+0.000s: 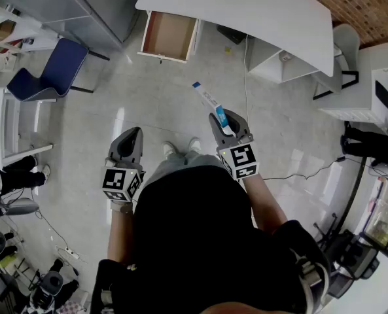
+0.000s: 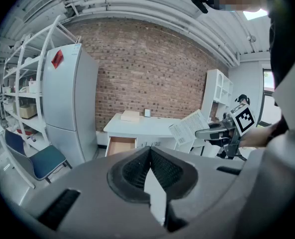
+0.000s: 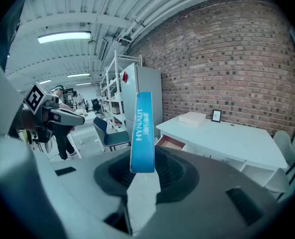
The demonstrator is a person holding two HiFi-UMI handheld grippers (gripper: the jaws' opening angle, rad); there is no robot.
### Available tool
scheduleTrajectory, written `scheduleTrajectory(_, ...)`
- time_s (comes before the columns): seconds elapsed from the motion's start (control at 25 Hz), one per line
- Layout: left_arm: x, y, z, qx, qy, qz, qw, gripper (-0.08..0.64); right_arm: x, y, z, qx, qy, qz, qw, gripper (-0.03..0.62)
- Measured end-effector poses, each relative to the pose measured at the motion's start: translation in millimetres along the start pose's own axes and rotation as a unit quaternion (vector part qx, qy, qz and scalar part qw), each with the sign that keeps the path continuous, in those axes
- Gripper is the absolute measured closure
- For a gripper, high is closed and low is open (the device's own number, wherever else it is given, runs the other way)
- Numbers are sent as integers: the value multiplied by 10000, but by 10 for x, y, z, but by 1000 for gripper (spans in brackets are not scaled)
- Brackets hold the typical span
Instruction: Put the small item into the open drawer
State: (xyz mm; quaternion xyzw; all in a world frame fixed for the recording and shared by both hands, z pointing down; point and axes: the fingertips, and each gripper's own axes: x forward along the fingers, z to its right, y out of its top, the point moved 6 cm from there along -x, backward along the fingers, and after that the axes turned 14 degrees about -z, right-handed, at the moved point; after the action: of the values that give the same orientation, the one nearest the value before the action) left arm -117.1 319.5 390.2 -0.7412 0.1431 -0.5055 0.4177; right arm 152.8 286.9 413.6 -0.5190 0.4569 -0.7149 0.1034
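My right gripper (image 1: 224, 120) is shut on a flat blue and white box (image 1: 211, 103), which sticks out forward past its jaws. In the right gripper view the box (image 3: 143, 133) stands upright between the pads, blue edge toward the camera. The open drawer (image 1: 169, 36) hangs out of the white desk (image 1: 259, 12) ahead, its wooden bottom bare; it also shows as the drawer (image 3: 170, 143) far beyond the box. My left gripper (image 1: 132, 136) is held at waist height on the left, shut with nothing in it (image 2: 149, 152). Both grippers are well short of the desk.
A blue chair (image 1: 46, 74) stands at the left, beside a tall grey fridge (image 2: 67, 103). White shelves (image 1: 0, 18) line the far left. A cable (image 1: 298, 174) trails over the floor at the right. My shoes (image 1: 180, 148) are below the grippers.
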Motion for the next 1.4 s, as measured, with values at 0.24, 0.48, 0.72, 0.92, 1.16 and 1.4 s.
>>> scheduleTrajectory(0.24, -89, -37, 49, 56, -178, 93, 9998, 557, -119, -18, -168, 18, -85, 29, 10000, 492)
scheduleTrajectory(0.48, -180, -179, -134, 9, -298, 127, 9995, 557, -83, -12, -434, 96, -157, -16, 9998, 492)
scheduleTrajectory(0.72, -311, -358, -521, -122, -460, 153, 9987, 557, 89, 210, -694, 195, -408, -11, 9990, 489)
scheduleTrajectory(0.92, -279, -448, -759, -336, -516, 166, 9980, 557, 164, 291, -777, 373, -592, 4, 9975, 489)
scheduleTrajectory(1.16, -151, -282, -940, -300, -490, 215, 9981, 557, 332, 462, -676, 302, -631, -22, 9975, 489)
scheduleTrajectory(1.4, 188, -28, -1141, -418, -362, 148, 9984, 557, 683, 713, -327, 243, -594, -28, 9979, 489)
